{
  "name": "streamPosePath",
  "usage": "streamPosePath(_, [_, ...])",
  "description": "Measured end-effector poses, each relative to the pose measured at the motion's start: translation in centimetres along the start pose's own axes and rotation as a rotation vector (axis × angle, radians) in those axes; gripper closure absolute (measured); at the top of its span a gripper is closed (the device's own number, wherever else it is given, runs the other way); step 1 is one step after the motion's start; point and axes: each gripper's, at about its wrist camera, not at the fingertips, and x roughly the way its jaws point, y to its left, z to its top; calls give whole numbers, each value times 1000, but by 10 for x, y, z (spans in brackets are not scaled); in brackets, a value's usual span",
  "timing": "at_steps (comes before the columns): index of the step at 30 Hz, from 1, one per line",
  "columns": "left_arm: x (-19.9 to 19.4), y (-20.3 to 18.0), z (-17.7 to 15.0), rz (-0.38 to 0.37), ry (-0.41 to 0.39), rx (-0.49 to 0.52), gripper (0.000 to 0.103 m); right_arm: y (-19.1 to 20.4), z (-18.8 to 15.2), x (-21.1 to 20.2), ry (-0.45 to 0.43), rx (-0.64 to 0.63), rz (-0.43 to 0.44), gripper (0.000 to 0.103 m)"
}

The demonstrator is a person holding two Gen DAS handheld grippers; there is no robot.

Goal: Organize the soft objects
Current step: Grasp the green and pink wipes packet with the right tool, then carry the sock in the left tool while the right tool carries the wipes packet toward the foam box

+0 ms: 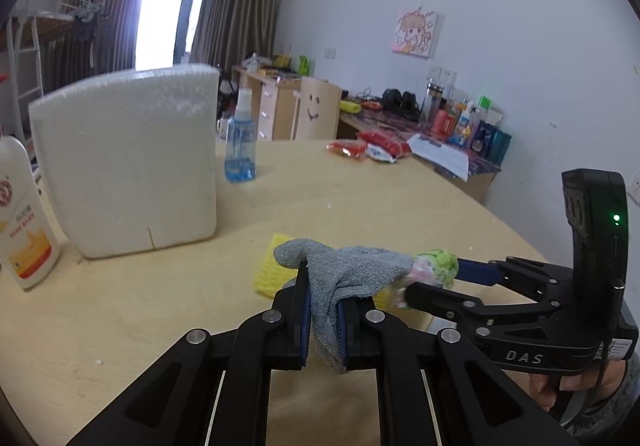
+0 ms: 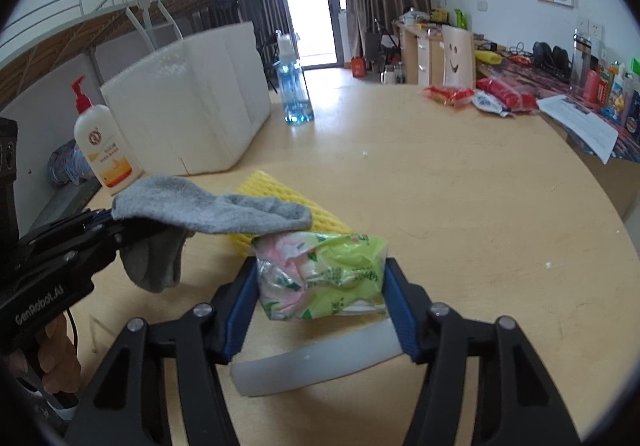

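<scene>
My left gripper is shut on a grey sock and holds it above the wooden table; the sock drapes over its fingers. In the right wrist view the sock hangs from the left gripper at the left. My right gripper is shut on a green and pink tissue packet, seen in the left wrist view as a packet touching the sock's end. A yellow foam net lies on the table under both.
A white foam box stands at the left with a lotion bottle beside it and a blue spray bottle behind. Red snack packets lie at the far table edge. A white curved strip lies under the right gripper.
</scene>
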Motion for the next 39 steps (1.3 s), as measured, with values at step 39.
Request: streamPosePath(39, [-162, -49, -11, 98, -254, 120, 92, 52, -27, -152, -355, -80, 18, 38])
